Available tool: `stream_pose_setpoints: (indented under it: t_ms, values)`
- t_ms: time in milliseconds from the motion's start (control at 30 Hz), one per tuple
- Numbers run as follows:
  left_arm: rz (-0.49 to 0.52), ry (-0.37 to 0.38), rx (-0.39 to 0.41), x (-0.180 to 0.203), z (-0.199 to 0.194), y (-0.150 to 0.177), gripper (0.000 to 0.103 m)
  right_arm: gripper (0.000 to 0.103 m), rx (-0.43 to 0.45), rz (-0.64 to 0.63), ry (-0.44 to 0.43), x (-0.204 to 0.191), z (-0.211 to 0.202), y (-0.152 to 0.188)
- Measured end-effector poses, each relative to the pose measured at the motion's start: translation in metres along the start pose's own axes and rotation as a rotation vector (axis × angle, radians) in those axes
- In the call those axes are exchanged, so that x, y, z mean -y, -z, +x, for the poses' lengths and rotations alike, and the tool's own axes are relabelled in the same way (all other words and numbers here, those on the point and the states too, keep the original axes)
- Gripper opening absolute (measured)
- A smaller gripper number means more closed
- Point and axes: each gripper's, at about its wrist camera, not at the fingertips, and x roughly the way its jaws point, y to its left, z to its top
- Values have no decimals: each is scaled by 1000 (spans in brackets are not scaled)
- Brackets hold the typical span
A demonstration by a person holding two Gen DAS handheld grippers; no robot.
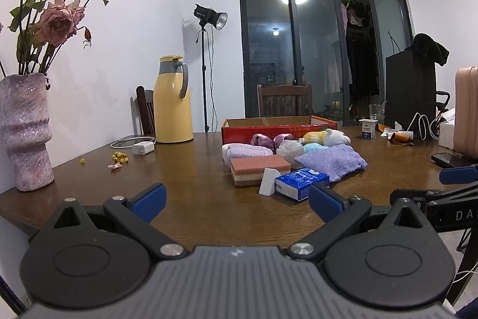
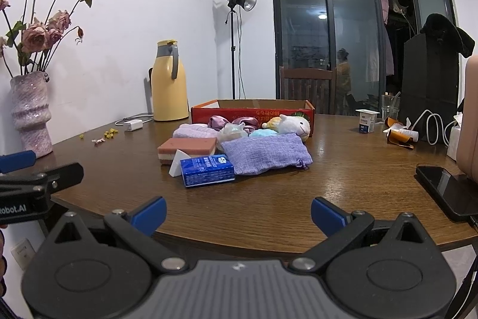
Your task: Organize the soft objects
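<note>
Dark wood fills the foreground: a round table (image 1: pixel 185 169) set against a white wall, with sliding glass doors (image 1: pixel 322 50) behind it. Near the middle of the table lies a cluster of soft things in front of a red cardboard box (image 2: pixel 254 112): a blue tissue pack (image 2: pixel 207 171) nearest the near edge, a white wedge sponge (image 2: pixel 176 166) touching its left side, a pink layered sponge (image 2: pixel 188 150) behind that, and a purple drawstring pouch (image 2: pixel 266 154) to the right. Farther back, against the box, sit folded lilac towels (image 2: pixel 194 130), purple scrunchies (image 2: pixel 233 120) and a white plush toy (image 2: pixel 294 124). The left gripper (image 1: pixel 237 202) hovers low over the table's near edge with its blue fingers spread wide and nothing between them; the tissue pack lies just ahead of it, a little right of its centre line. The right gripper (image 2: pixel 239 214) is likewise spread and empty, also at the near edge, the tissue pack ahead and slightly left. A yellow jug (image 1: pixel 173 100) and a vase of dried roses (image 1: pixel 25 127) stand to the left.
</note>
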Motion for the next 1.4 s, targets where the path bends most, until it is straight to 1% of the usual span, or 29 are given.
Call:
stream_pose_setpoints:
  t_ms: [233, 333, 400, 533, 600, 700, 767, 833, 900, 967, 1033, 1100, 1167, 1233, 1267, 1300, 1333, 1367, 1400]
  values:
    - [-5, -11, 11, 0, 8, 0, 103, 103, 10, 8, -1, 7, 3, -4]
    - [-1, -19, 17, -1, 23, -1, 103, 103, 20, 20, 6, 16, 12, -6]
    - [-3, -19, 0, -3, 38, -2, 103, 103, 17, 30, 11, 24, 23, -7]
    - [-26, 25, -32, -2, 66, -5, 103, 103, 18, 56, 32, 41, 51, -13]
    - [-47, 35, -56, 1, 83, -9, 103, 103, 19, 89, 27, 51, 67, -20]
    - [-96, 88, -98, 6, 108, -18, 103, 103, 22, 114, -6, 63, 91, -31]
    - [-127, 134, -124, 11, 123, -27, 102, 103, 24, 145, -50, 74, 110, -41]
    - [-139, 188, -147, 19, 137, -37, 94, 103, -16, 154, -71, 83, 130, -53]
    - [-145, 266, -205, 30, 157, -49, 74, 103, -61, 124, -72, 90, 151, -65]
    - [-167, 321, -279, 41, 181, -58, 67, 103, -90, 85, -53, 98, 173, -75]
    - [-184, 345, -351, 52, 205, -64, 63, 98, -130, 70, -81, 106, 196, -84]
    - [-191, 347, -419, 64, 232, -67, 63, 82, -181, 86, -114, 115, 219, -91]
    - [-182, 342, -478, 74, 253, -67, 63, 77, -234, 126, -147, 126, 242, -93]
    - [-202, 335, -515, 78, 267, -65, 61, 72, -284, 179, -172, 136, 259, -92]
    - [-208, 354, -529, 80, 272, -64, 53, 63, -304, 207, -190, 140, 266, -90]
    - [-207, 367, -537, 83, 275, -64, 40, 47, -314, 232, -213, 143, 268, -88]
    - [-206, 372, -541, 85, 277, -64, 34, 37, -325, 255, -228, 145, 269, -86]
    - [-205, 381, -532, 86, 276, -66, 29, 20, -326, 266, -221, 147, 267, -84]
    - [-208, 400, -515, 86, 273, -67, 21, 10, -313, 269, -220, 147, 261, -83]
